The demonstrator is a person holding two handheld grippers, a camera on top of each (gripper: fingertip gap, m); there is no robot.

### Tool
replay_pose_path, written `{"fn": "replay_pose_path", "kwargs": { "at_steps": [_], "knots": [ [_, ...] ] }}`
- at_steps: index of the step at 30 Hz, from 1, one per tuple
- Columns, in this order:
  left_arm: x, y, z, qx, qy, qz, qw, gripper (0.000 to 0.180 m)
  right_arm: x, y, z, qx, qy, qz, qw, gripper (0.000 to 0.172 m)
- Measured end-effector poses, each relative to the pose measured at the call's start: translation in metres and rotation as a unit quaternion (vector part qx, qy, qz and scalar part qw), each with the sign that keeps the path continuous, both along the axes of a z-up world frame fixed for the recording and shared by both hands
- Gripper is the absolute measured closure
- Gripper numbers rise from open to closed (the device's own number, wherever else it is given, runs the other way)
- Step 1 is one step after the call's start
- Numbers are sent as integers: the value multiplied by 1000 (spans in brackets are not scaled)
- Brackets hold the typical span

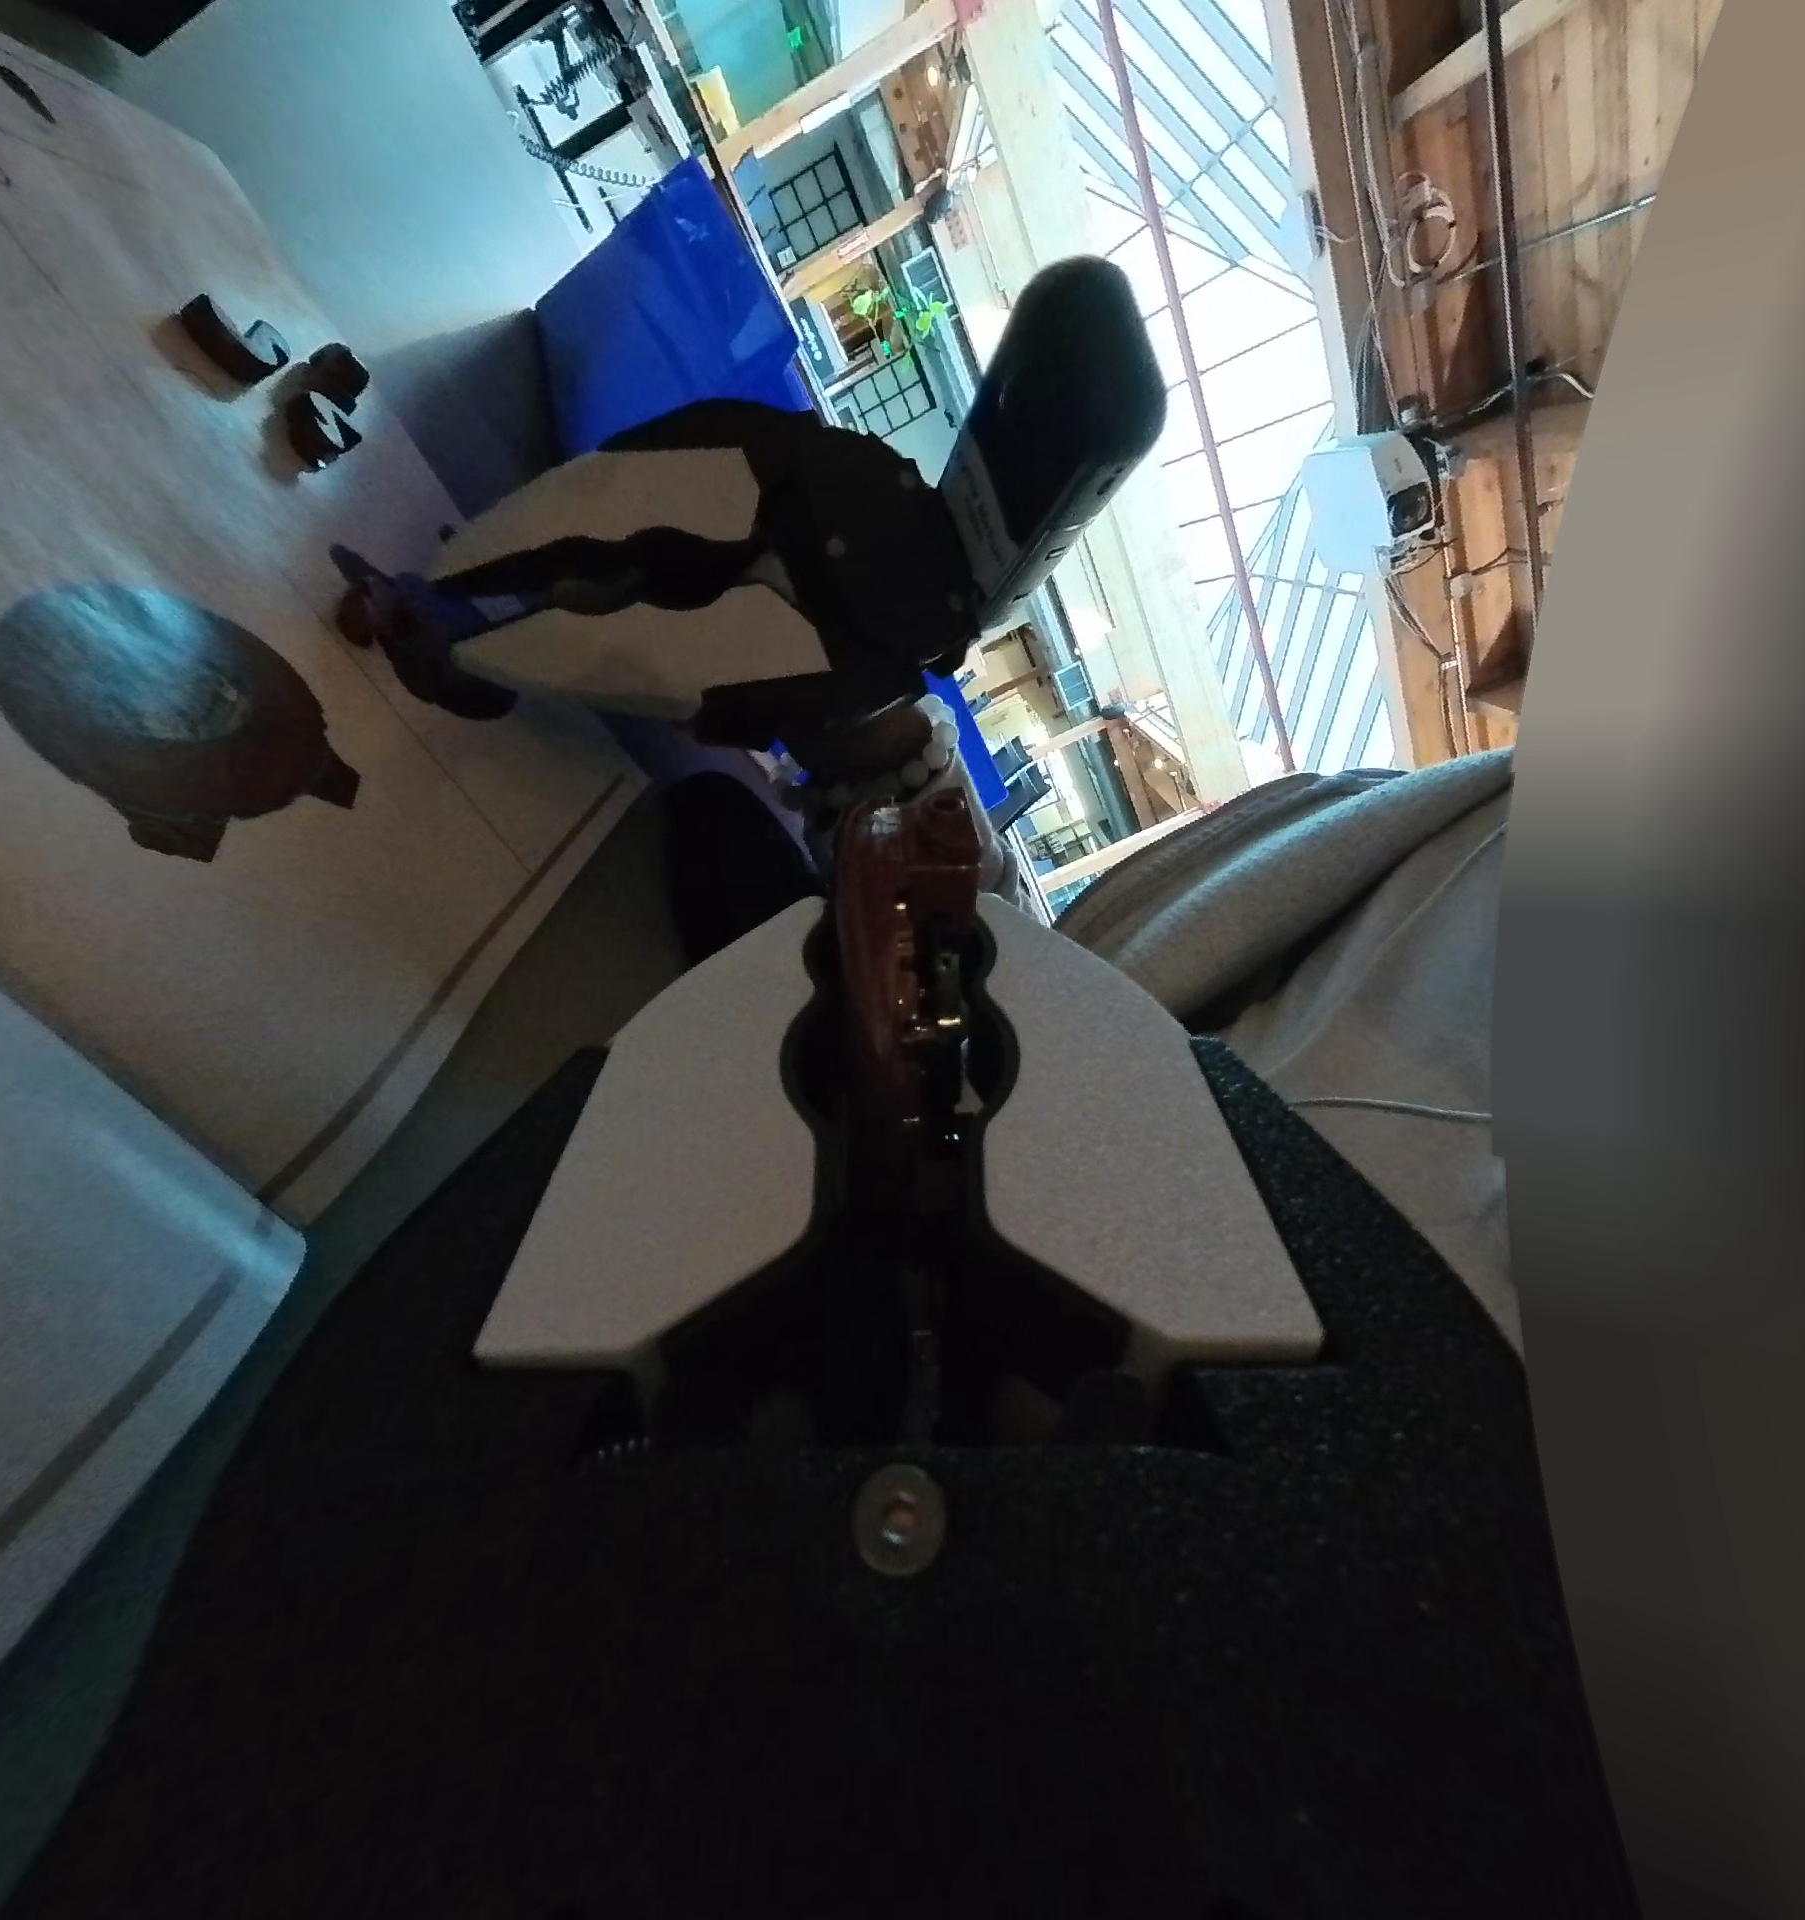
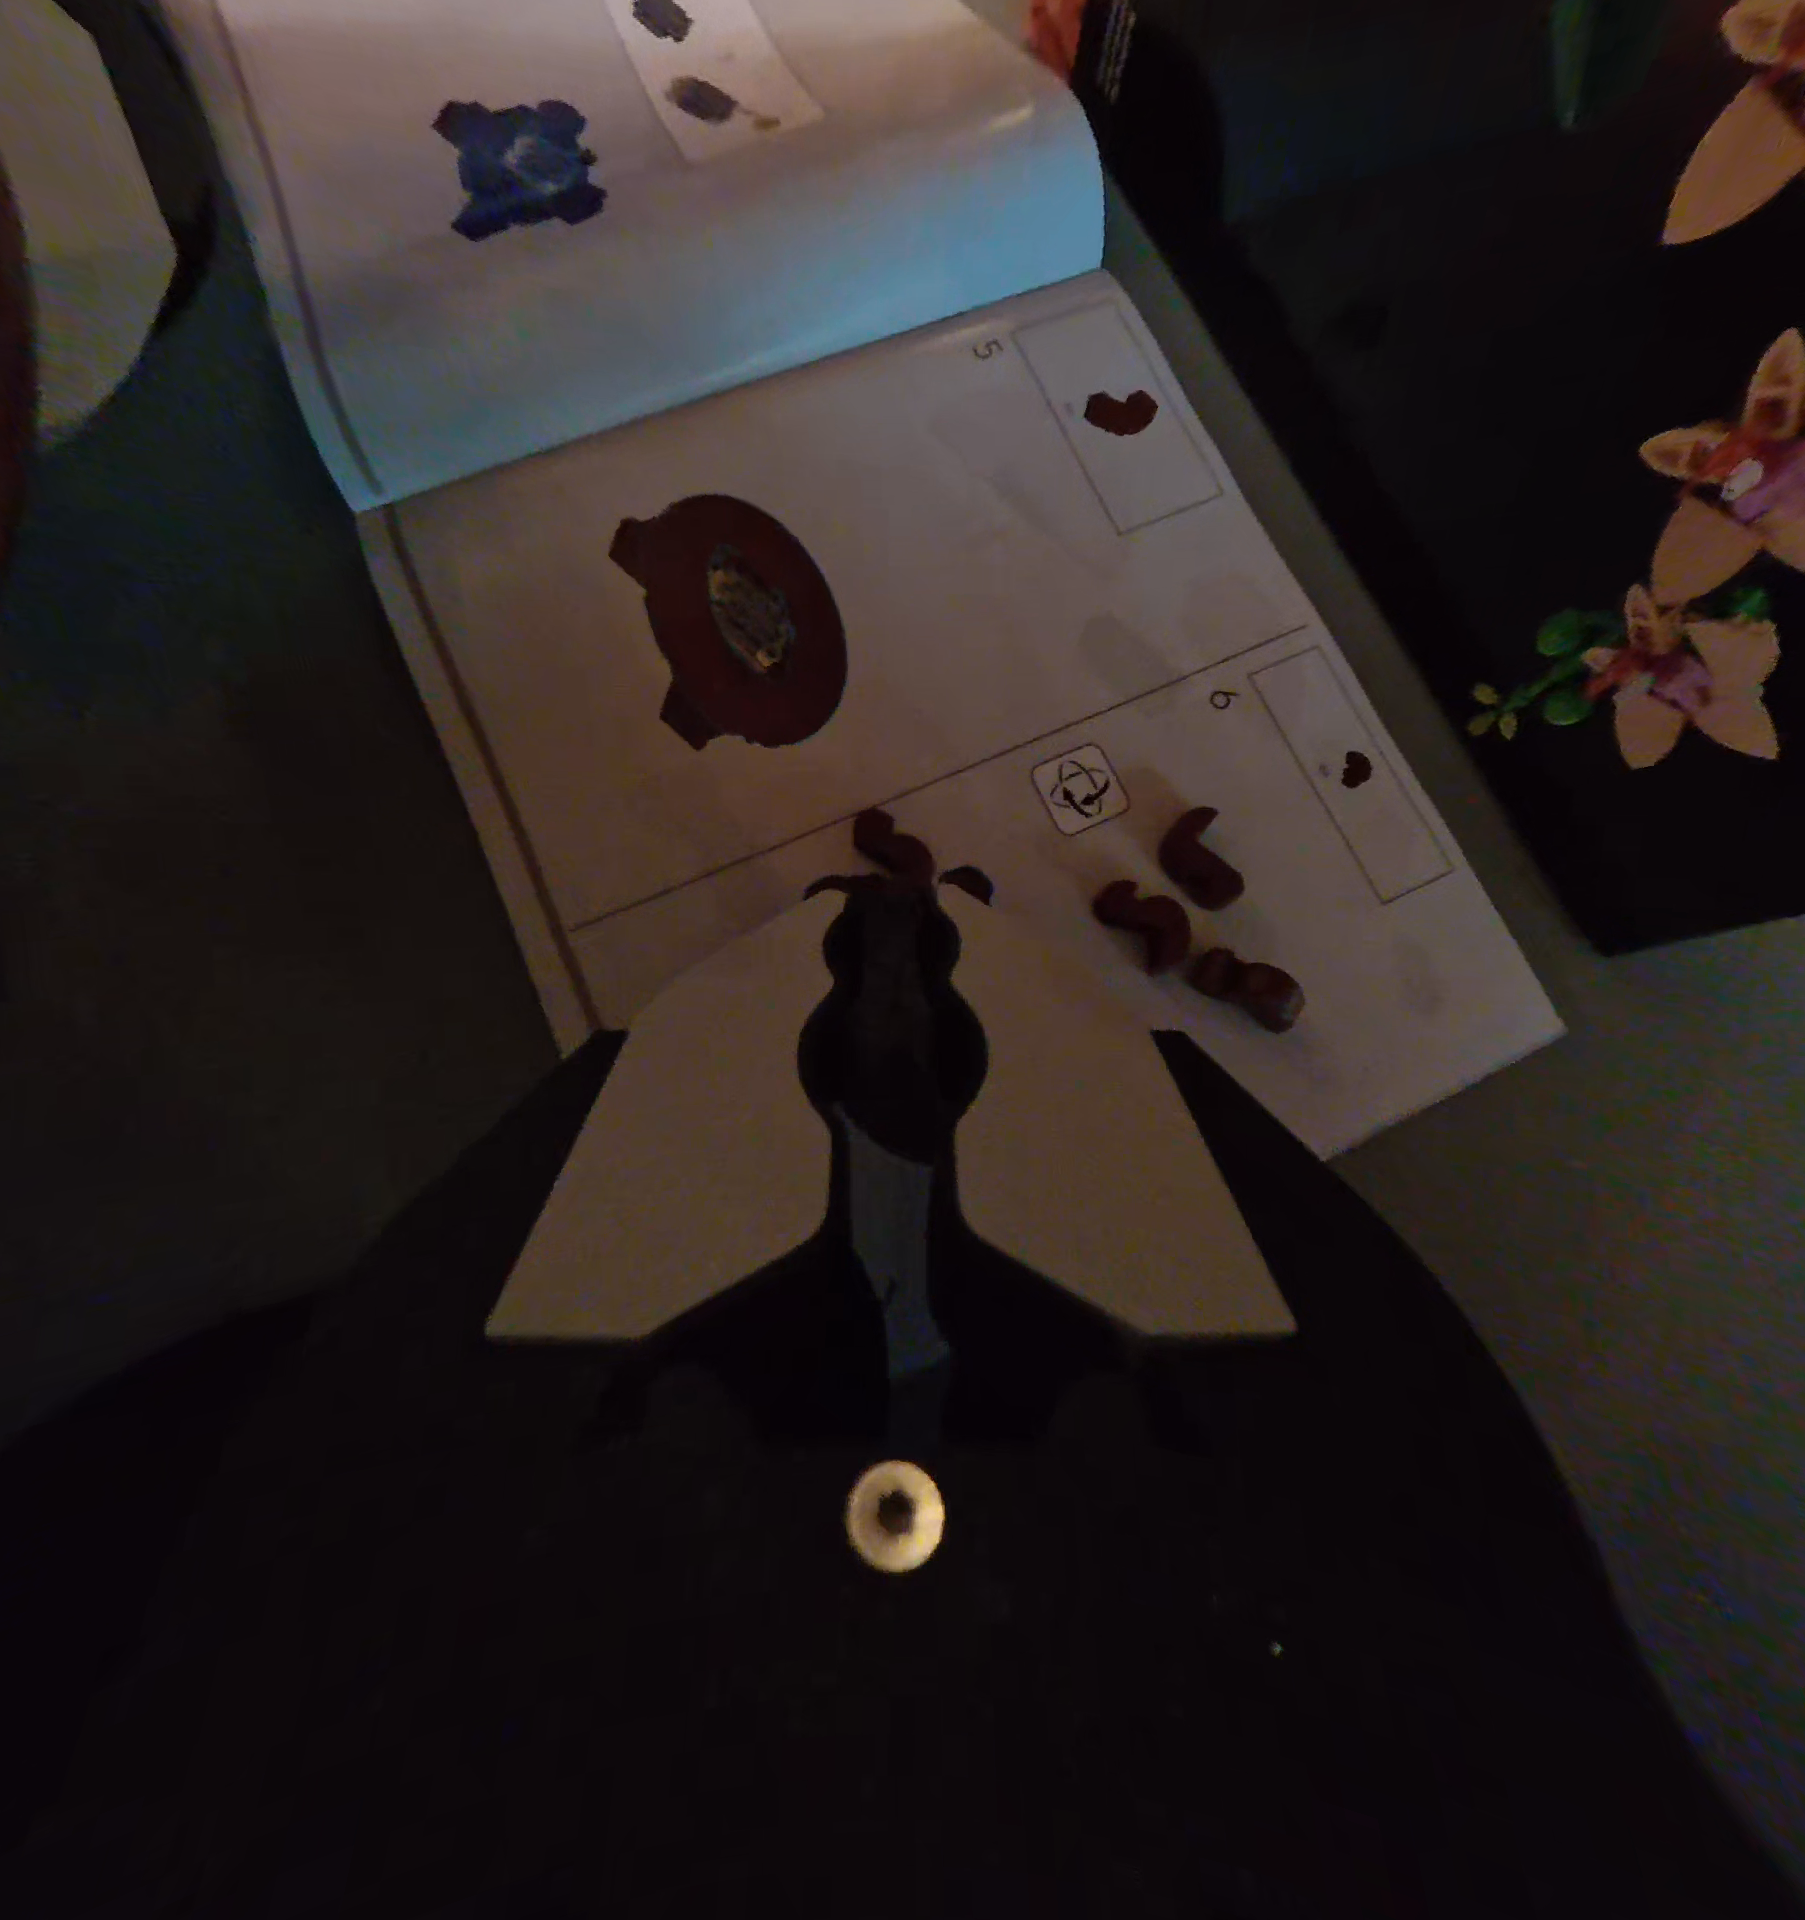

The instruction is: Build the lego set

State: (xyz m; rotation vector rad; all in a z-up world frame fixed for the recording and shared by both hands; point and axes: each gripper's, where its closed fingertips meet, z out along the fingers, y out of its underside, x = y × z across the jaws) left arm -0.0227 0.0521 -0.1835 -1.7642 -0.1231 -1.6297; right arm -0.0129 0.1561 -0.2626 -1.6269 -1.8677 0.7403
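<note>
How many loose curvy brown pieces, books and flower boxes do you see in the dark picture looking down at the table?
Curvy brown pieces: 4
Open picture booklet: 1
Black box with flower pictures: 1
Total: 6

Open instruction booklet, centre of the grey surface. Three loose brown curved pieces on its lower page, at 4 o'clock. Black box printed with pale flowers, at 2 o'clock. Blue panel and timber framing beyond.
</note>
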Motion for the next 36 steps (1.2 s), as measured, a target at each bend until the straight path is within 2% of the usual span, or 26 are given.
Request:
{"fn": "replay_pose_path", "kwargs": {
  "at_steps": [8,14,23,28,32,36],
  "knots": [
    [-1,0,0,-1,0,1,1000,159,-7,3,-4,-7,-7,-8,1000,162],
    [0,1,-2,-6,5,0,1000,159,-2,3,-4,4,10,-3,1000,168],
    [1,1,-4,-12,6,1,1000,160,9,-7,21,-49,98,-14,994,169],
    [-1,4,-5,-18,10,12,1000,160,12,-5,28,-42,115,-36,992,169],
    [-9,12,-7,-33,15,55,998,160,11,-2,39,-28,134,-74,988,168],
    [-21,20,-6,-53,-5,106,993,160,-5,-17,74,-63,214,-99,970,169]
  ]
}}
